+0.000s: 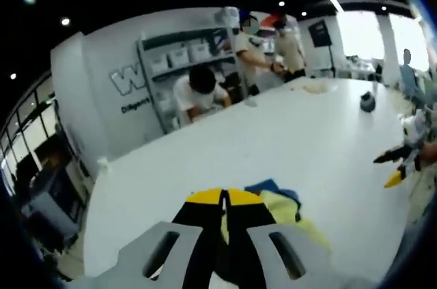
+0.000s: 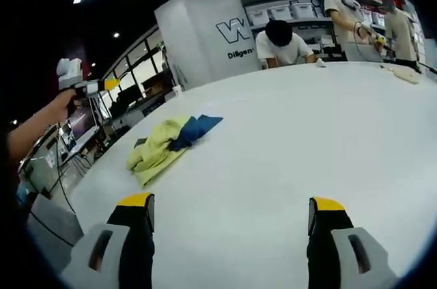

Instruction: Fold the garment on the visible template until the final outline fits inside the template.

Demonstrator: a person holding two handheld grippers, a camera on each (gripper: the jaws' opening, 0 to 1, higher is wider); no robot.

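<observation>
Yellow-and-blue cloth garment (image 2: 169,144) lies crumpled on the white table (image 2: 287,139), unfolded; no template outline discernible. Left gripper (image 1: 224,198): jaws together, apparently holding nothing, garment just beyond. Right gripper (image 2: 232,212): jaws spread, empty. Folding judged barely begun.

1. Ahead of the right gripper (image 2: 232,215), whose jaws stand wide apart, the white table (image 2: 293,139) lies bare; nothing blocks a forward pass.
2. Forward and left of it, the crumpled yellow-and-blue garment (image 2: 167,143) is the one obstacle.
3. Just past the left gripper (image 1: 224,198), its tips pressed together, the same garment lies close.
4. Far beyond it, a small dark object (image 1: 368,101) and three people (image 1: 198,91) line the table's far edge.
</observation>
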